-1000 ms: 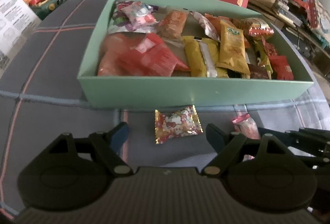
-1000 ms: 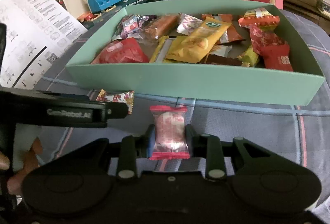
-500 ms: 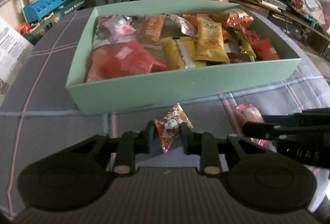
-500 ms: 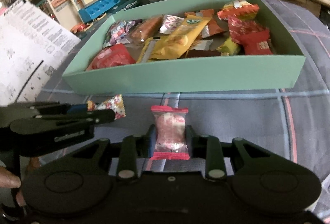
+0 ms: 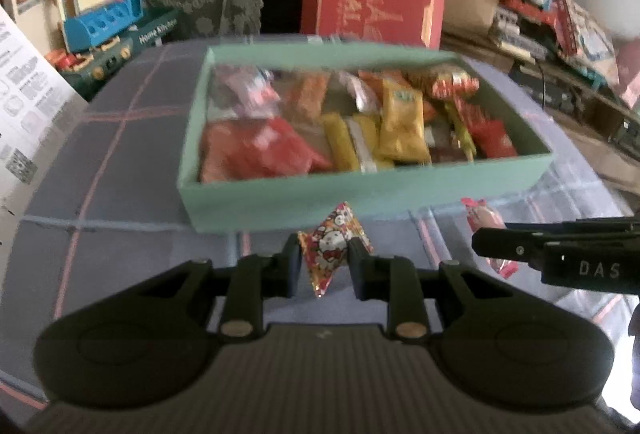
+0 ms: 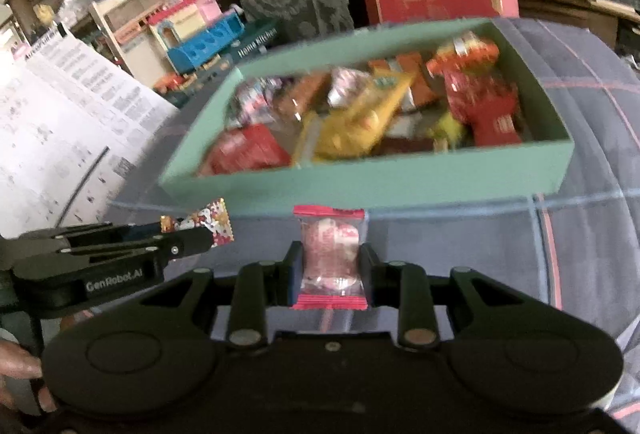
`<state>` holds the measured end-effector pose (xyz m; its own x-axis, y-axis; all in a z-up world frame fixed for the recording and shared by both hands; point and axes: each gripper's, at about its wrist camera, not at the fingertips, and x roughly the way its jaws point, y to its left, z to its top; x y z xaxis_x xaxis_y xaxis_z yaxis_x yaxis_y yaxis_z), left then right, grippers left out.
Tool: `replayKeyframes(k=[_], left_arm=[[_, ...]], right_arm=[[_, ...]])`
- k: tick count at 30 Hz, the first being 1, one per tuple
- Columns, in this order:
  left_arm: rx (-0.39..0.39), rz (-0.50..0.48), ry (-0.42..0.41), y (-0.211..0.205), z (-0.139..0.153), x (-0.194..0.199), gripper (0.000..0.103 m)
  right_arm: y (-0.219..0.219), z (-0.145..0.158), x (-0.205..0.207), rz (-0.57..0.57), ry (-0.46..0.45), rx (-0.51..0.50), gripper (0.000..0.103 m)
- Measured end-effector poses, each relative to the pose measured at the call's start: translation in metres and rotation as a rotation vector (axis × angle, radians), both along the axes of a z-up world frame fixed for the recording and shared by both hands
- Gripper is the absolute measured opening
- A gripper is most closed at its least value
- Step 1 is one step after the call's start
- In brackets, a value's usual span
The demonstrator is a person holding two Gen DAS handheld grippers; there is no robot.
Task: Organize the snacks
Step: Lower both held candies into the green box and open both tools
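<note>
Two wrapped snacks are held at once, one per gripper, in front of the green box (image 5: 360, 194).

Left gripper (image 5: 325, 266): closed on the cartoon-print candy (image 5: 334, 248). The packet is pinched across its middle and tilted, one corner pointing up, one hanging below the fingers. It appears clear of the checked cloth (image 5: 120, 162), though contact at the lower corner cannot be ruled out.

Right gripper (image 6: 330, 270): closed on the pink candy (image 6: 330, 258). The packet is held upright between the fingers, its red crimped ends showing above and below. In the left wrist view the same packet is seen only in part behind the right gripper's side.

The box stands on the cloth just beyond both grippers. It is already filled with assorted packets: a red pack (image 5: 256, 150) at the near left, yellow bars (image 5: 400, 122) near the centre, red wrappers at the right. Its near wall lies between the held candies and the interior.

Step in hand, as judged: transport of both candies toward the box; pick-up is done, release is not yet done. Blur over the box in both views suggests motion.

Next move, as judged: each candy is to be raised over the near wall, carried above the contents, and only then released. Enough height is needed for the hanging corner of the cartoon-print candy to clear the rim. The two grippers are close side by side, so spacing is to be kept.
</note>
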<state>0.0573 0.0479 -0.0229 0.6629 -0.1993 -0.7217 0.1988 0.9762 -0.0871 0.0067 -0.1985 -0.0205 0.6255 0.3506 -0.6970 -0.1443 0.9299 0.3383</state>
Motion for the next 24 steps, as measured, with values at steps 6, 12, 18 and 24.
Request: replayKeyframes(k=[6,12,18,24], left_arm=[[-0.019,0.057,-0.046,0.021,0.03,0.023,0.024],[-0.025,0.076,-0.045,0.031,0.043,0.066,0.024],[-0.029,0.059,-0.037,0.021,0.044,0.106,0.024],[-0.03,0.045,-0.013,0.009,0.034,0.128,0.024]], right_arm=[[0.007,0.028,0.024,0.005,-0.046,0.048,0.028],[0.021,0.045,0.063,0.014,-0.058,0.069,0.028],[0.031,0.049,0.1,0.006,-0.052,0.075,0.028],[0.033,0.043,0.128,-0.014,-0.041,0.074,0.029]])
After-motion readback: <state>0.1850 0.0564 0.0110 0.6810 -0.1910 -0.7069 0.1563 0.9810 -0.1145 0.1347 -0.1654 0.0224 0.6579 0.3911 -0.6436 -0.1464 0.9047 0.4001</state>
